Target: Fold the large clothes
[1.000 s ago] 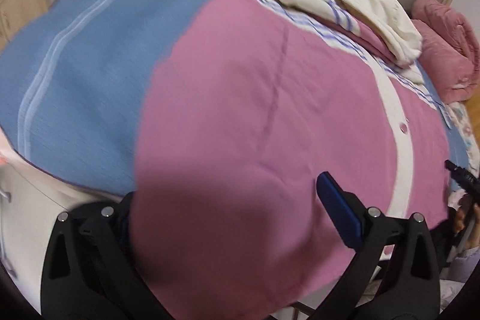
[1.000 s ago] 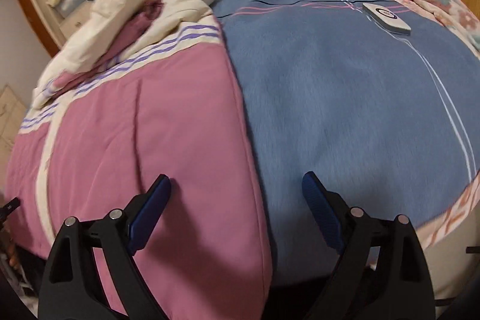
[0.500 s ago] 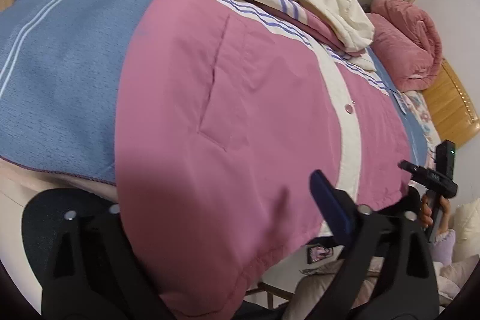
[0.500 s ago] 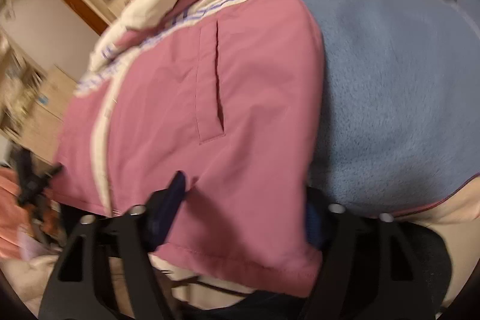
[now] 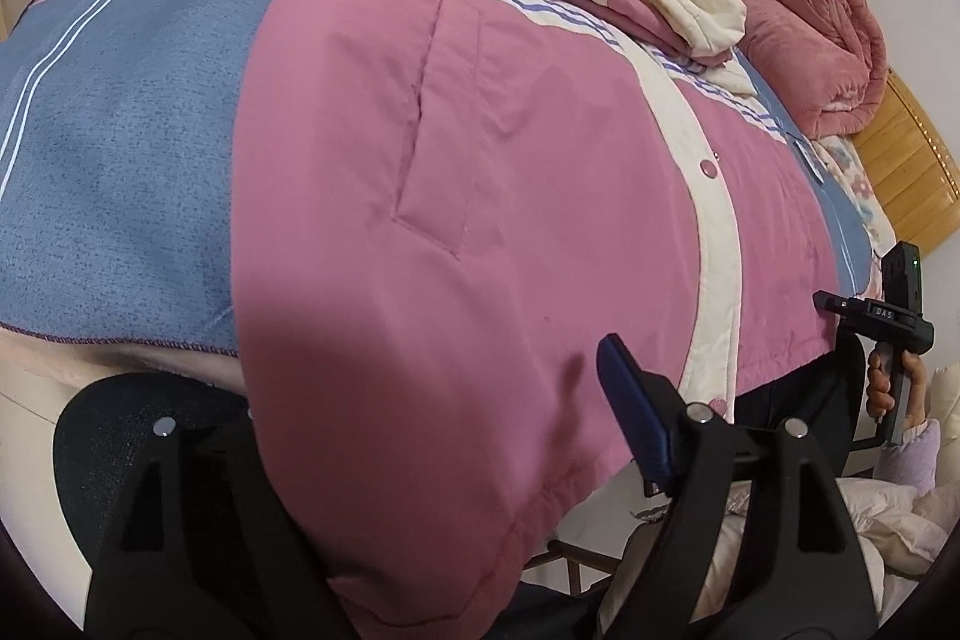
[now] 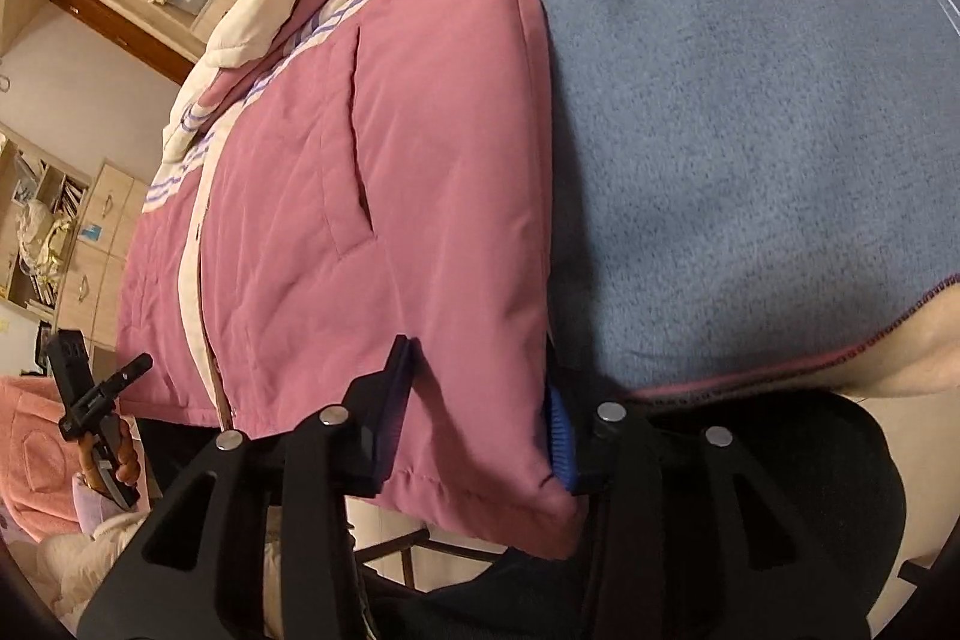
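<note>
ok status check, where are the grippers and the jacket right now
Left gripper and right gripper closing, one hem corner of the pink jacket between each pair of jaws. Jacket flat on blue blanket. Nothing blocking.

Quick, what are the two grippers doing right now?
Left gripper: closing around the jacket hem, grip not seen.
Right gripper: closing, fingers pinching the jacket's corner.
</note>
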A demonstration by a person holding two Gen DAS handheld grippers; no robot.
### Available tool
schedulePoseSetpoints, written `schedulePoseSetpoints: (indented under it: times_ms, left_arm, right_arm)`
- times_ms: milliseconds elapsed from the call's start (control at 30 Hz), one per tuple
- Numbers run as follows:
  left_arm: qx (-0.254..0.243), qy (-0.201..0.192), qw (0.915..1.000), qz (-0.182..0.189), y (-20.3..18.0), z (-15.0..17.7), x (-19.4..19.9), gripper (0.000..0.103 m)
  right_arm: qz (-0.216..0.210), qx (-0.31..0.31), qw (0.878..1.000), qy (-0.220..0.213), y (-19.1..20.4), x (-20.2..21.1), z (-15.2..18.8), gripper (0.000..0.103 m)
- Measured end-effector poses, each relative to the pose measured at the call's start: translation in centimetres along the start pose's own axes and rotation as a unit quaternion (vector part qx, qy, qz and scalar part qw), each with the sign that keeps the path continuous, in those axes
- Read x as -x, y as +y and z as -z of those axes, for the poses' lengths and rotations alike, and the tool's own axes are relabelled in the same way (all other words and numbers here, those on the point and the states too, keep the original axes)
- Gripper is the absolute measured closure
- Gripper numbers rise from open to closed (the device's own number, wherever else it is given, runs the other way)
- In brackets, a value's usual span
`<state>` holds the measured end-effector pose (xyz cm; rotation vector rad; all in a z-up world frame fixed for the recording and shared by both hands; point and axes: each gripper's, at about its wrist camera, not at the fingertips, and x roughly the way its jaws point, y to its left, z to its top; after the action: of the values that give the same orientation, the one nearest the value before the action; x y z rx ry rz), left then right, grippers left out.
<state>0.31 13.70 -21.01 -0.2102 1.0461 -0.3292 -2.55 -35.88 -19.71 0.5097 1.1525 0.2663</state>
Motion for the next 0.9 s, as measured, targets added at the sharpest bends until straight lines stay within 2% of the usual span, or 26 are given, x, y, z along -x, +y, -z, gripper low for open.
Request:
schedulePoseSetpoints:
  times_ms: [33,133,233,267,300,333,367,400,433,500,600,667,767,900]
  left_arm:
    - [-0.002,0.001,1.0,0.001,0.1,0.1,0.1,0.023]
    - [-0.003,0.003,0.9999,0.013,0.4,0.3,0.0,0.016]
    - [0.006,0.004,0.9998,0.019,0.4,0.1,-0.7,0.016]
    - [0.004,0.005,0.9998,0.019,0.2,0.0,-0.7,0.019]
    - [0.003,0.005,0.9998,0.021,0.0,-0.1,-0.6,0.037]
    - [0.004,0.005,0.9996,0.028,0.1,-0.2,-0.1,0.048]
    - [0.01,0.005,0.9993,0.036,0.3,-0.3,0.3,0.072]
    - [0.021,0.005,0.9984,0.052,0.7,-0.5,0.7,0.081]
    - [0.032,0.003,0.9966,0.076,1.1,-0.8,1.1,0.083]
    - [0.031,-0.016,0.9898,0.138,1.2,-1.4,2.6,0.086]
    - [-0.006,-0.048,0.9832,0.176,-0.4,-2.8,4.8,0.086]
    - [-0.02,-0.071,0.974,0.214,-1.3,-4.4,6.3,0.086]
    - [-0.035,-0.097,0.961,0.256,-2.2,-7.7,7.6,0.085]
    - [-0.032,-0.128,0.946,0.296,-3.1,-14.4,8.7,0.085]
  right_arm:
    - [0.004,0.002,1.0,0.006,-0.1,0.2,0.2,0.05]
    - [0.013,0.021,1.0,0.012,0.2,-0.2,0.3,0.046]
    - [0.021,0.032,0.999,0.02,1.1,-1.3,0.2,0.031]
    - [0.028,0.041,0.998,0.026,1.6,-1.6,0.3,0.031]
    - [0.021,0.048,0.998,0.033,1.9,-1.6,0.3,0.036]
    - [-0.007,0.049,0.998,0.035,2.2,-1.3,0.3,0.057]
    - [-0.024,0.047,0.998,0.034,2.3,-0.9,0.2,0.072]
    - [-0.061,0.045,0.997,0.026,2.3,-0.1,0.0,0.08]
    - [-0.104,0.045,0.993,0.015,2.3,0.7,-0.2,0.086]
    - [-0.193,0.043,0.98,-0.009,2.6,2.2,-0.9,0.089]
    - [-0.275,0.045,0.96,-0.038,3.9,3.2,-2.4,0.089]
    - [-0.308,0.05,0.949,-0.05,4.8,3.3,-3.9,0.089]
    - [-0.365,0.057,0.926,-0.07,7.2,3.1,-7.9,0.089]
    - [-0.398,0.056,0.909,-0.11,9.3,3.5,-14.9,0.089]
